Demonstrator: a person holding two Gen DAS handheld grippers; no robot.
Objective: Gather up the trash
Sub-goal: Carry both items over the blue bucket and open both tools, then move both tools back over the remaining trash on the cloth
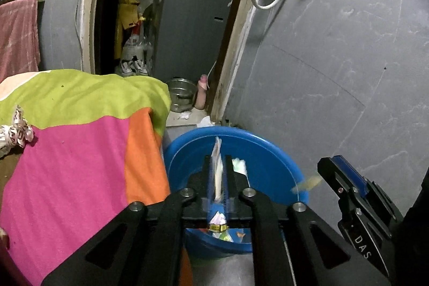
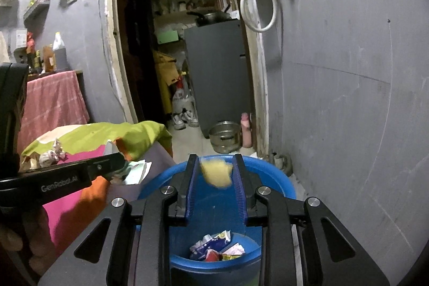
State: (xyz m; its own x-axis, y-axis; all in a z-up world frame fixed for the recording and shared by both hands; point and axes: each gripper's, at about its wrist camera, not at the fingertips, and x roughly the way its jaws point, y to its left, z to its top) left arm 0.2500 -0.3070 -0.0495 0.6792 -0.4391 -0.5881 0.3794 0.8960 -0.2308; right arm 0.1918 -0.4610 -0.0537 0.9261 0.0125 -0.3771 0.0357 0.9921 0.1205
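Observation:
A blue plastic tub (image 1: 278, 152) stands on the floor beside the bed, with several crumpled wrappers (image 2: 217, 248) in its bottom. My left gripper (image 1: 217, 160) is shut on a flat white paper wrapper (image 1: 217, 168) and holds it over the tub. My right gripper (image 2: 215, 160) is open over the tub (image 2: 270, 173); a blurred yellow scrap (image 2: 217, 174) is between its fingers, not pinched. The same yellow scrap (image 1: 308, 182) shows in the left wrist view beside the right gripper (image 1: 332, 165). A crumpled printed wrapper (image 1: 16, 132) lies on the bedsheet.
A bed with a pink, orange and green sheet (image 1: 80, 152) lies left of the tub. A grey wall (image 1: 335, 71) is on the right. The doorway behind shows a grey fridge (image 1: 193, 26), a steel pot (image 1: 182, 95) and shoes (image 2: 185, 119).

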